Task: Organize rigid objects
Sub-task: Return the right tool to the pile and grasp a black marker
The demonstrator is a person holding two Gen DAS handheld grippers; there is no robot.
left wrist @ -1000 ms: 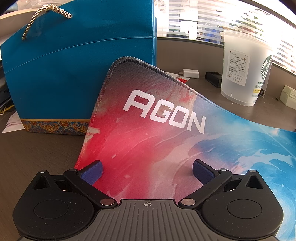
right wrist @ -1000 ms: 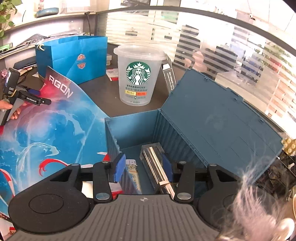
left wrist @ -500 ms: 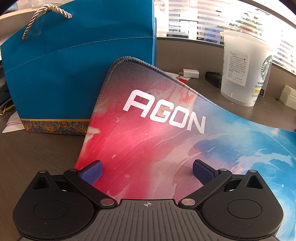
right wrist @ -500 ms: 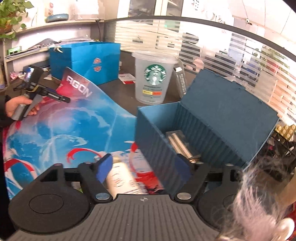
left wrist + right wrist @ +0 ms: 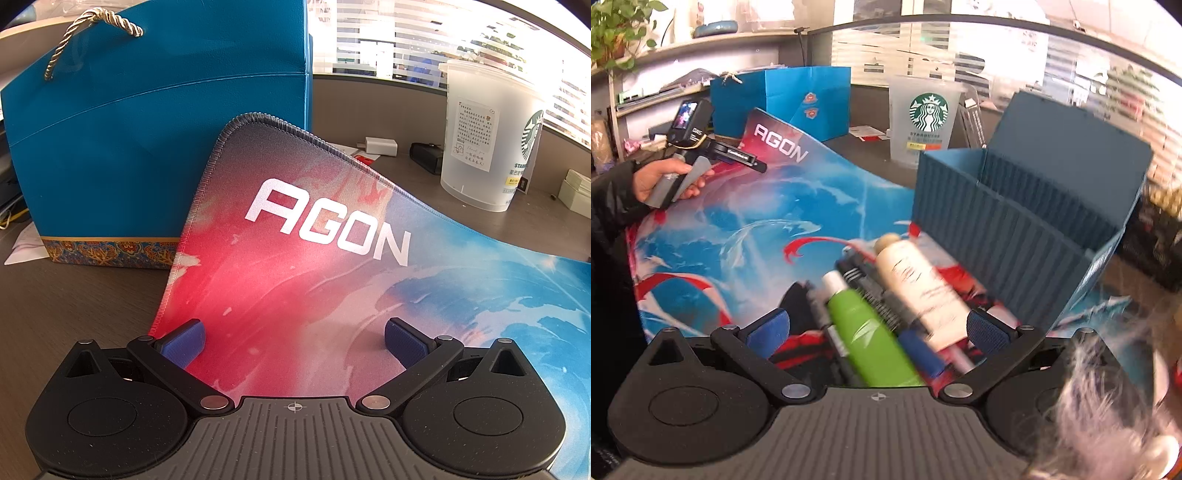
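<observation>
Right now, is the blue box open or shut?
Open. In the right wrist view, the blue box has its lid swung up and back, so its ribbed inner walls show. What lies inside is hidden by the front wall.

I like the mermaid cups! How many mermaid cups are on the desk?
1. The one plastic cup stands upright on the bare desk, behind the open blue box and to the right of the blue gift bag. Others may be hidden behind the box.

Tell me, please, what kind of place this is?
Probably an office desk: a printed desk mat covers the desk, a takeaway coffee cup stands behind it, and window blinds and shelves line the room.
</observation>
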